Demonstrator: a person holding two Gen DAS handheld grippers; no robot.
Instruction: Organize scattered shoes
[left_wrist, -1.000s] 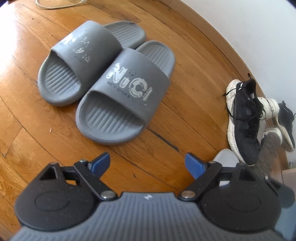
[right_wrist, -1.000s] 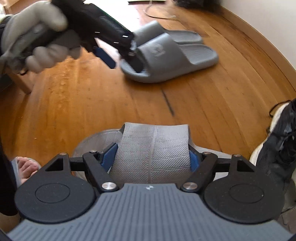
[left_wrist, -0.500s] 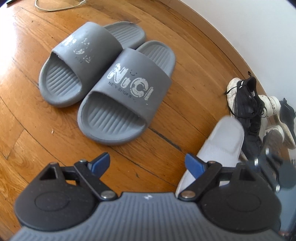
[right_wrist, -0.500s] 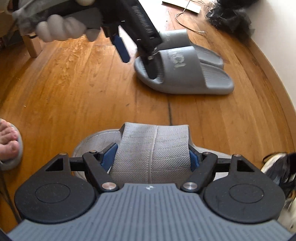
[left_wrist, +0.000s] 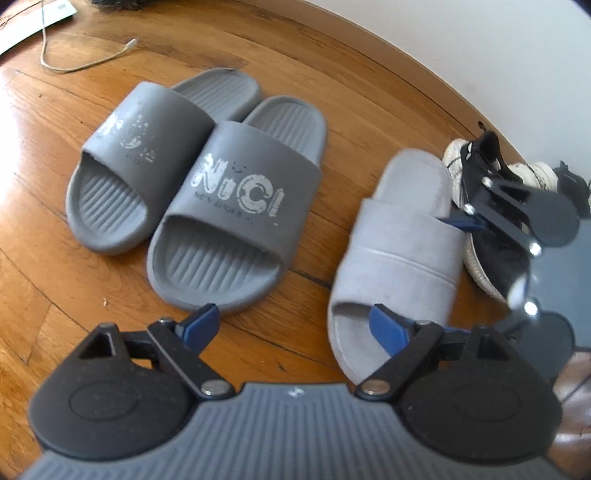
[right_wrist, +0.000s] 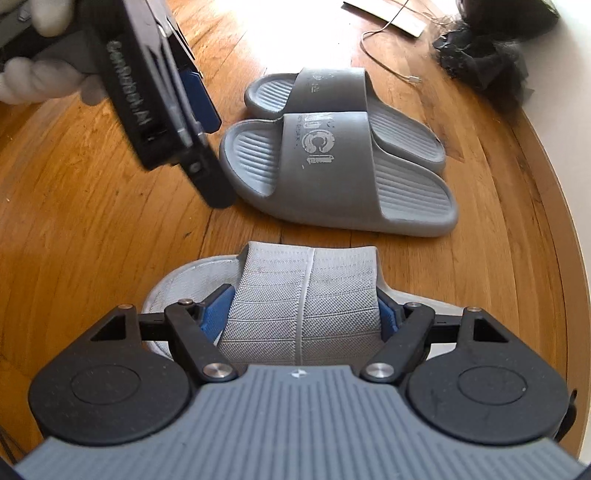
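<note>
Left wrist view: the left gripper (left_wrist: 291, 325) hangs over the wooden floor (left_wrist: 51, 280) with its jaws spread and nothing between them. A pair of dark grey slides (left_wrist: 199, 192) sits side by side near the wall. To their right a light grey slipper (left_wrist: 402, 236) lies parallel to them, the right gripper (left_wrist: 461, 223) reaching its strap from the side. Black sneakers (left_wrist: 491, 206) lie just beyond it.

Right wrist view: the right gripper (right_wrist: 308, 314) pinches the strap of the light grey slipper (right_wrist: 306, 295), blue pads pressed on both edges. The dark grey slides (right_wrist: 332, 155) are just ahead.

The step in hand looks like lining this slipper up beside the tidy pair. Next it likely needs settling flat on the floor, then a clean release, with its mate fetched afterwards
</note>
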